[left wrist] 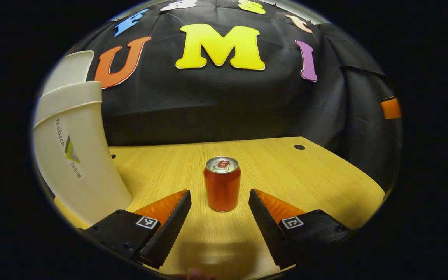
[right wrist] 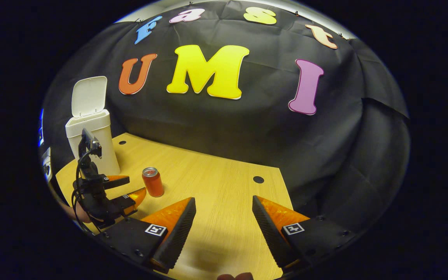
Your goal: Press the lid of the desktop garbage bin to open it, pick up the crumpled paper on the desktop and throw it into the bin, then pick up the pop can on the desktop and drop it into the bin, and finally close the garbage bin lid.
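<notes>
Here, left gripper [left wrist: 220,194] held wide apart and low over the table [left wrist: 309,175], grasping nothing, fingers flanking the can [left wrist: 222,184] without touching it. Can upright on the wood, just ahead of the fingertips and roughly centred between them, pull tab up, label side hard to make out. Bin [left wrist: 76,155] close on the left in the left gripper view, bent by the lens and cut off at the edge, base partly hidden behind the left finger; lid [left wrist: 70,70] raised, inside out of sight. In the right gripper view, right gripper [right wrist: 224,204] likewise spread wide and empty, hovering over bare table [right wrist: 216,182], well apart from the can [right wrist: 153,182]. Farther off there, left gripper [right wrist: 132,188] seen from the side, just beside the can, its body and cable partly covering the bin's [right wrist: 99,144] front; the hand holding it mostly lost in the dark rim. Lid [right wrist: 88,95] standing upright and open above the bin, contents not visible from this angle. Small dark hole [right wrist: 258,179] in the tabletop near the far edge. Pale blur at the bottom edge of both views, probably a fingertip, too cut off to tell.
</notes>
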A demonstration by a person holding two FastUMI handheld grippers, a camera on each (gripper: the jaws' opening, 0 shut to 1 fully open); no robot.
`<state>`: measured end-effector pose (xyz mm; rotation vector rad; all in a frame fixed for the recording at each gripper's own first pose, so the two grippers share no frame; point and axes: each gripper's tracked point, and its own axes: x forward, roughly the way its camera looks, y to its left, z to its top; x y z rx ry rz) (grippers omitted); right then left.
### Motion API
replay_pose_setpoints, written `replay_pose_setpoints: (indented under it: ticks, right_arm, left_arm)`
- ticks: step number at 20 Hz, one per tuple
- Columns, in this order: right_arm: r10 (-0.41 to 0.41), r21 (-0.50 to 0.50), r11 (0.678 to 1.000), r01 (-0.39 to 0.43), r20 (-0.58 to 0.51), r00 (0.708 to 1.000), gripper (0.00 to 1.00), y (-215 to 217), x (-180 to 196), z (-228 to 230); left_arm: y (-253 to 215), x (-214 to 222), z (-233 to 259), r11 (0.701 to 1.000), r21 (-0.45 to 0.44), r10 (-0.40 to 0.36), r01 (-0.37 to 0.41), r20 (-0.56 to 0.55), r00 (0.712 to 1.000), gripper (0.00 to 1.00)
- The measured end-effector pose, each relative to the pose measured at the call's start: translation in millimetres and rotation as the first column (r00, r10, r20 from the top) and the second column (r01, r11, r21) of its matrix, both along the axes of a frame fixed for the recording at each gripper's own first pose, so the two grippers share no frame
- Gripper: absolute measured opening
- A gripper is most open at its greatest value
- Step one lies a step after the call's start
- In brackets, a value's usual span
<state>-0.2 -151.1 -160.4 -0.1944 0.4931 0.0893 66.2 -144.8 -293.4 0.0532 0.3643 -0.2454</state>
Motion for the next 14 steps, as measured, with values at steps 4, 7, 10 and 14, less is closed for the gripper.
replay_pose_setpoints:
  ticks: [4,7,10,14]
  right_arm:
    - [0.008,-0.009,1.0,-0.008,-0.04,0.999,0.92,-4,4,-14]
    - [0.024,-0.014,1.0,-0.025,-0.062,0.998,0.92,-4,4,-22]
    - [0.029,-0.012,0.999,-0.03,-0.084,0.996,0.92,-5,7,-28]
    - [0.03,-0.001,1.0,-0.03,-0.105,0.994,0.92,-3,13,-35]
  left_arm:
    - [-2,12,-17,1.0,0.005,0.017,-0.017,-0.024,1.0,0.99]
    - [-4,19,-26,1.0,0.02,0.016,-0.016,-0.032,0.999,0.99]
    - [-4,28,-29,0.999,0.03,0.014,-0.013,-0.031,0.999,0.99]
    - [-3,41,-31,0.999,0.013,0.032,-0.032,-0.042,0.999,0.98]
